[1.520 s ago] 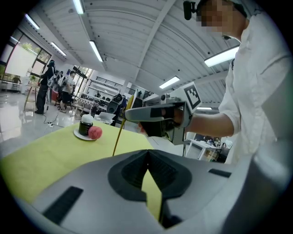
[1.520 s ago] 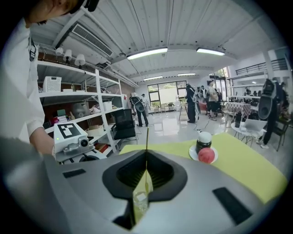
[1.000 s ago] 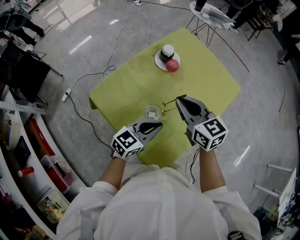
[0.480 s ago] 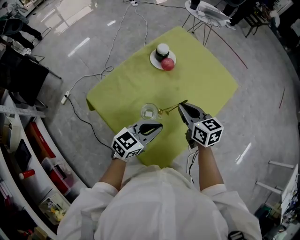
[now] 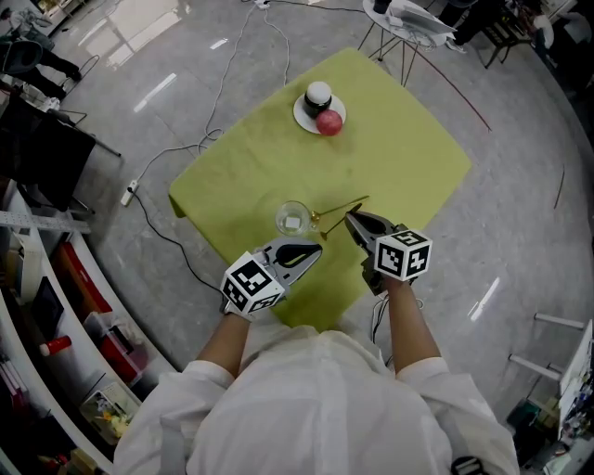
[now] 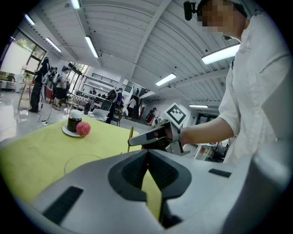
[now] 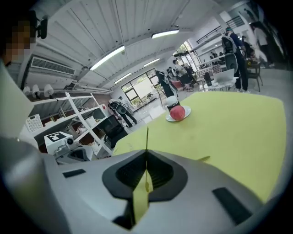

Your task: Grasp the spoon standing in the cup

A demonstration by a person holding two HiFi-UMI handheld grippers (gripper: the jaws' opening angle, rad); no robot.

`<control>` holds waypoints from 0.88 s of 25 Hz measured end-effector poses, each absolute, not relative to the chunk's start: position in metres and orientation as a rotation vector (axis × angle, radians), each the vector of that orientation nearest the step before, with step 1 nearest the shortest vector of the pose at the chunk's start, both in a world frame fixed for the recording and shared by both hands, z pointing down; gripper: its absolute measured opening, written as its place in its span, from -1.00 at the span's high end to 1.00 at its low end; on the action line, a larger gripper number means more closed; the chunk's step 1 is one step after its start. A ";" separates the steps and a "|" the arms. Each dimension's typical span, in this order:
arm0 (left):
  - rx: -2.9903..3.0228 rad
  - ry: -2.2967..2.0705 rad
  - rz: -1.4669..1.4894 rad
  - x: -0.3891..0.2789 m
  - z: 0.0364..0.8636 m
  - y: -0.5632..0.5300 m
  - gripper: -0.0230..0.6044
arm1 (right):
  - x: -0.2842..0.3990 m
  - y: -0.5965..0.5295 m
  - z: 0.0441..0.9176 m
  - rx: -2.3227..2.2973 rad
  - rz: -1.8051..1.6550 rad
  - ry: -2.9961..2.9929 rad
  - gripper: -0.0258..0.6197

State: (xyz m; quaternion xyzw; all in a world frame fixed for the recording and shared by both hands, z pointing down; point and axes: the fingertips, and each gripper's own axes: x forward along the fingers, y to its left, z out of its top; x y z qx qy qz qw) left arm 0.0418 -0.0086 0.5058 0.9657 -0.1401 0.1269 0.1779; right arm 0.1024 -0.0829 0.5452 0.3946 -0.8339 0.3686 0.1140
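A clear glass cup (image 5: 293, 219) stands on the yellow-green tablecloth (image 5: 408, 158), and its rim shows faintly in the left gripper view (image 6: 84, 156). The thin gold spoon (image 5: 332, 212) is outside the cup, slanting from beside the cup's rim up to the right. My right gripper (image 5: 350, 217) is shut on it; the handle sticks up past the closed jaws (image 7: 147, 137). From the left gripper view the spoon (image 6: 130, 135) stands at the right gripper's tip (image 6: 132, 143). My left gripper (image 5: 316, 250) hovers near the front edge below the cup, shut and empty.
At the cloth's far side a white plate (image 5: 306, 119) carries a dark jar with a white lid (image 5: 318, 95) and a red apple (image 5: 329, 122). Cables (image 5: 162, 153) trail on the floor at left, beside shelves (image 5: 56, 306). A white stand (image 5: 408, 19) is beyond the table.
The right gripper has drawn back toward me with the spoon, whose handle now slants further right. The left gripper has stayed put.
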 end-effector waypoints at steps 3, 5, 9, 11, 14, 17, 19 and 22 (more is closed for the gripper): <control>2.731 -0.392 0.364 0.043 0.507 -0.008 0.91 | 0.106 -0.082 0.556 1.142 1.123 -2.413 0.90; 2.732 -0.389 0.368 0.044 0.507 -0.007 0.91 | 0.109 -0.083 0.559 1.149 1.134 -2.399 0.90; 2.730 -0.384 0.371 0.045 0.507 -0.006 0.91 | 0.113 -0.086 0.561 1.170 1.143 -2.383 0.89; 2.728 -0.377 0.374 0.046 0.508 -0.006 0.91 | 0.114 -0.087 0.562 1.176 1.135 -2.380 0.89; 2.728 -0.371 0.377 0.046 0.509 -0.005 0.91 | 0.115 -0.087 0.563 1.188 1.110 -2.370 0.89; 2.729 -0.367 0.376 0.048 0.508 -0.005 0.91 | 0.120 -0.089 0.563 1.212 1.074 -2.351 0.89; 2.731 -0.364 0.375 0.048 0.508 -0.005 0.91 | 0.123 -0.089 0.565 1.216 1.015 -2.325 0.88; 2.733 -0.362 0.375 0.048 0.507 -0.004 0.91 | 0.128 -0.089 0.568 1.222 0.917 -2.258 0.63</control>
